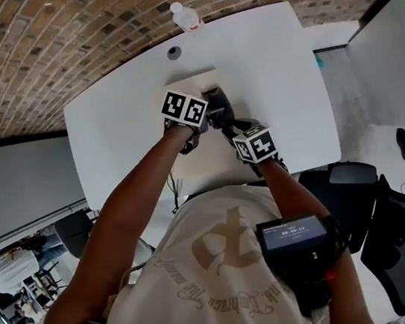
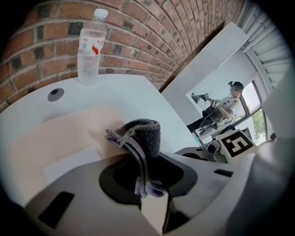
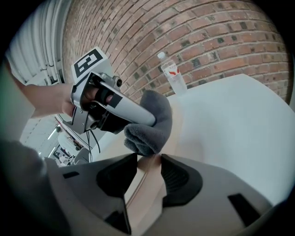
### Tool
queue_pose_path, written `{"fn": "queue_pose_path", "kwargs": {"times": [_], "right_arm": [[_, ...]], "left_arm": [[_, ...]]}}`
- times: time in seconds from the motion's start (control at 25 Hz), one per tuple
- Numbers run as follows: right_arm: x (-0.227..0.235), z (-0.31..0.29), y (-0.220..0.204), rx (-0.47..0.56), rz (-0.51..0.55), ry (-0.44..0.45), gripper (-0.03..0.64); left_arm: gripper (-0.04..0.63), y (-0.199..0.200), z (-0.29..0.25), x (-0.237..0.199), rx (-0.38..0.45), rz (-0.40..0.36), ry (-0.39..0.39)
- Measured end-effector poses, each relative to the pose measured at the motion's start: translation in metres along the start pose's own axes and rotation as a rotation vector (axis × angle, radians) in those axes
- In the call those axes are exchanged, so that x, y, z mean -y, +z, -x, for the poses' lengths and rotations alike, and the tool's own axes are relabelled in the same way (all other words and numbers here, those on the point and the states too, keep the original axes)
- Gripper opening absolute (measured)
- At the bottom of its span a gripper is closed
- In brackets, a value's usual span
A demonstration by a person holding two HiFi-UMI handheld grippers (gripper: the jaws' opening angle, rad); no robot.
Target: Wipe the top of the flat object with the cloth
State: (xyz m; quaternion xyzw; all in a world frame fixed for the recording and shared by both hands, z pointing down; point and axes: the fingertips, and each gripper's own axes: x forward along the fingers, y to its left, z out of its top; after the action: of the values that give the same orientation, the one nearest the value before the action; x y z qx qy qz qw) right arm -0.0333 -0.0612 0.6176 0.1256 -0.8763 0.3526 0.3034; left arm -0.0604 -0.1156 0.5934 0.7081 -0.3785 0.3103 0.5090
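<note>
Cloth (image 2: 140,138) status: the left gripper (image 2: 148,184) view shows its jaws pinched tight on a dark grey folded strip, while the head view only gives a dark lump between the two marker cubes. The right gripper (image 3: 146,159) view shows what the arms hide in the head view: jaws fairly wide, clamped on the near edge of the flat board (image 3: 144,189). That view also has the cloth wad sitting on the board top just beyond those jaws. The cloth runs lengthwise out of the left jaws, pointing far toward the brick wall (image 1: 72,25), tip curled over. The board lies flat; its long axis looks near-to-far, but the arms cover part of it. White table (image 1: 288,95), with a cable grommet (image 1: 174,52) and water bottle (image 1: 185,17) at the far edge. Black office chair (image 1: 404,225) to the right. Person (image 2: 229,101) far off, in the left gripper view only.
</note>
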Motion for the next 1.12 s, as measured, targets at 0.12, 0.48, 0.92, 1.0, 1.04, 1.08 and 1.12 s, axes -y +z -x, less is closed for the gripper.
{"fn": "queue_pose_path", "kwargs": {"times": [0.12,0.48,0.92,1.0,1.04,1.08,1.12], "right_arm": [[-0.001,0.0,0.002,-0.01,0.027,0.016,0.175],[0.002,-0.002,-0.001,-0.019,0.035,0.033,0.181],[0.005,-0.002,-0.003,-0.013,0.01,-0.004,0.181],[0.005,-0.002,-0.002,-0.004,0.001,-0.013,0.181],[0.005,-0.002,-0.002,-0.001,-0.008,-0.018,0.179],[0.005,-0.002,-0.004,0.0,-0.02,-0.022,0.179],[0.005,-0.002,-0.005,0.0,-0.033,-0.026,0.179]], "left_arm": [[0.104,-0.007,0.006,-0.009,-0.012,0.005,0.03],[0.106,-0.036,0.036,-0.048,-0.033,0.024,0.109],[0.106,-0.088,0.09,-0.103,0.028,0.099,0.177],[0.106,-0.096,0.099,-0.111,0.049,0.117,0.186],[0.106,-0.1,0.103,-0.114,0.06,0.124,0.19],[0.106,-0.103,0.106,-0.117,0.07,0.13,0.194],[0.106,-0.107,0.108,-0.118,0.081,0.136,0.196]]}}
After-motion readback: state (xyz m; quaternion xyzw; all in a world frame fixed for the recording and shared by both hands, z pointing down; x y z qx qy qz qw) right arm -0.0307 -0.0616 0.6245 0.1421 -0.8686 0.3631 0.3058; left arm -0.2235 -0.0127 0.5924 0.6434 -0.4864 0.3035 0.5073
